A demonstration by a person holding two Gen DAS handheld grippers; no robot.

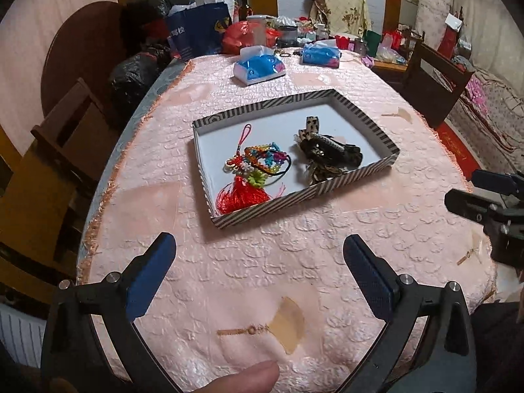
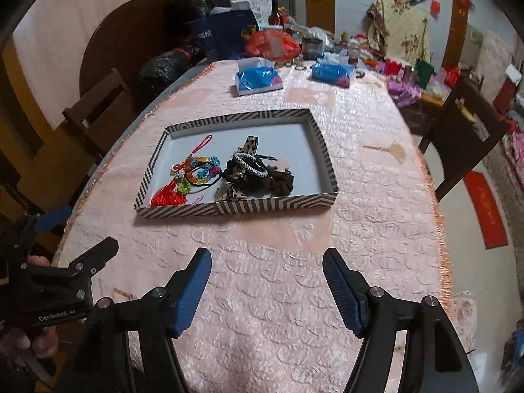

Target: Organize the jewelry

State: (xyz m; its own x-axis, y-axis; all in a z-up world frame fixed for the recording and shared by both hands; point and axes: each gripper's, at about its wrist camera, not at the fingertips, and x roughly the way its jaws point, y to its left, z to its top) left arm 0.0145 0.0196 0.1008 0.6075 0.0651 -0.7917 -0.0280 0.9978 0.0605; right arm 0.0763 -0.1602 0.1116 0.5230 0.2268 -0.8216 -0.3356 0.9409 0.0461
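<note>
A shallow striped box [image 1: 271, 203] [image 2: 183, 210] with a white floor sits mid-table. Inside lie a red tassel charm with colourful beaded bands [image 1: 249, 177] [image 2: 190, 177] on the left and a dark heap of leopard-print and black hair ties [image 1: 327, 154] [image 2: 258, 173] with a black-and-white bracelet [image 2: 250, 163] on the right. My left gripper [image 1: 258, 245] is open and empty, hovering over the cloth near the table's front edge, short of the box. My right gripper [image 2: 267, 258] is open and empty, also short of the box.
The table wears a pink embossed cloth [image 1: 262, 262] [image 2: 294, 245]. Two blue tissue packs [image 1: 258, 67] [image 1: 321, 53] lie at the far end before cluttered bags and bottles. Wooden chairs stand left [image 1: 59, 150] and right [image 2: 465, 137]. The other gripper shows at each view's edge [image 1: 491, 209] [image 2: 59, 278].
</note>
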